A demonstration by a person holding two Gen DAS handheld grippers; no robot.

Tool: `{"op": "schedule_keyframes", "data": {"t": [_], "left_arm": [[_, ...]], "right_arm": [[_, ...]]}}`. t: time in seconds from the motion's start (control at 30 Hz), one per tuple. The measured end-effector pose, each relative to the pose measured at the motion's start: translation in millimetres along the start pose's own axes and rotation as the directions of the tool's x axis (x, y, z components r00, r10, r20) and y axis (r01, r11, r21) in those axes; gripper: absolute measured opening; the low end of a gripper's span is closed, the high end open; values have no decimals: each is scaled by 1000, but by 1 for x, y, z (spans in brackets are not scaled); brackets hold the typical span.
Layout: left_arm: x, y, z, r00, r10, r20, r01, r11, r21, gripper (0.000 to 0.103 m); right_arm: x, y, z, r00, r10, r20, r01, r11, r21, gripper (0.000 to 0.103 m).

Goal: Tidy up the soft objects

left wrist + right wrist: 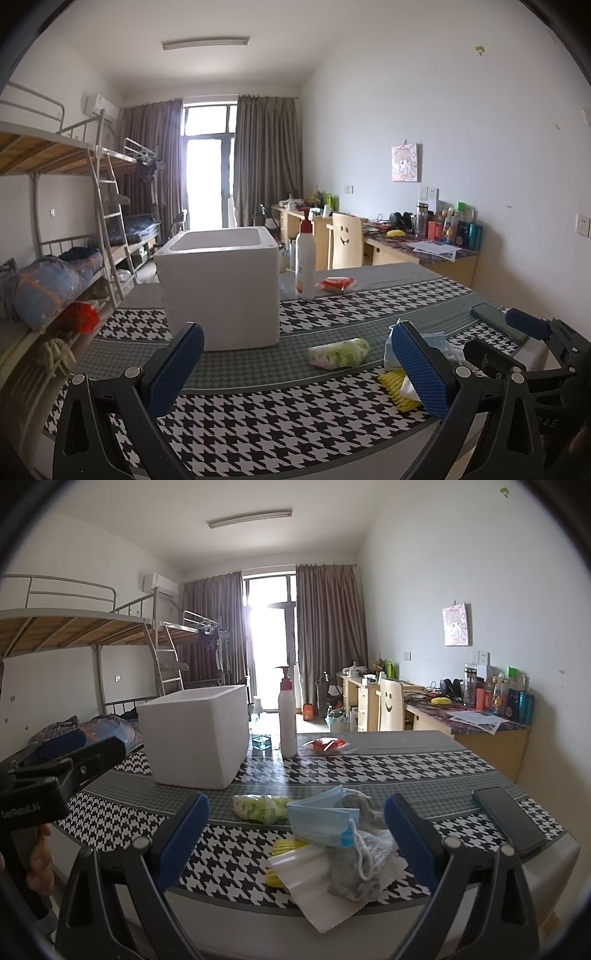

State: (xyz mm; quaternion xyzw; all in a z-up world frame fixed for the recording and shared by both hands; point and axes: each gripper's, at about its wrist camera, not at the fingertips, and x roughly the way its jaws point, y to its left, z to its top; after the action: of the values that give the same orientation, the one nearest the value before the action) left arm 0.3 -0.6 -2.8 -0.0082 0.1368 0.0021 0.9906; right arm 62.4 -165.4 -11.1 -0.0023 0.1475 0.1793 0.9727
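A white foam box (221,284) (195,734) stands open-topped on the houndstooth table. A pile of soft things lies near the front edge: a blue face mask (321,821), a grey cloth (354,871), a white sheet (314,886) and a yellow piece (397,389). A green-white packet (340,353) (260,808) lies just beyond the pile. My right gripper (295,843) is open, its pads either side of the pile. My left gripper (295,373) is open over bare tablecloth, left of the pile and in front of the box.
A white pump bottle (305,264) (287,722) and a red packet (335,284) (325,745) sit at the table's far side. A dark phone (508,821) (496,321) lies at the right edge. Bunk beds stand left, desks right.
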Motion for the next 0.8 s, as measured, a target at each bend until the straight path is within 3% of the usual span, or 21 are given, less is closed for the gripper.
{"op": "schedule_keyframes", "data": {"t": [0.8], "left_arm": [[2,-3,0,1000,1,-16,-1,1000,2,102]], "right_arm": [[0,1,-1,1000,10,-11,-10,1000,-3,98]]}}
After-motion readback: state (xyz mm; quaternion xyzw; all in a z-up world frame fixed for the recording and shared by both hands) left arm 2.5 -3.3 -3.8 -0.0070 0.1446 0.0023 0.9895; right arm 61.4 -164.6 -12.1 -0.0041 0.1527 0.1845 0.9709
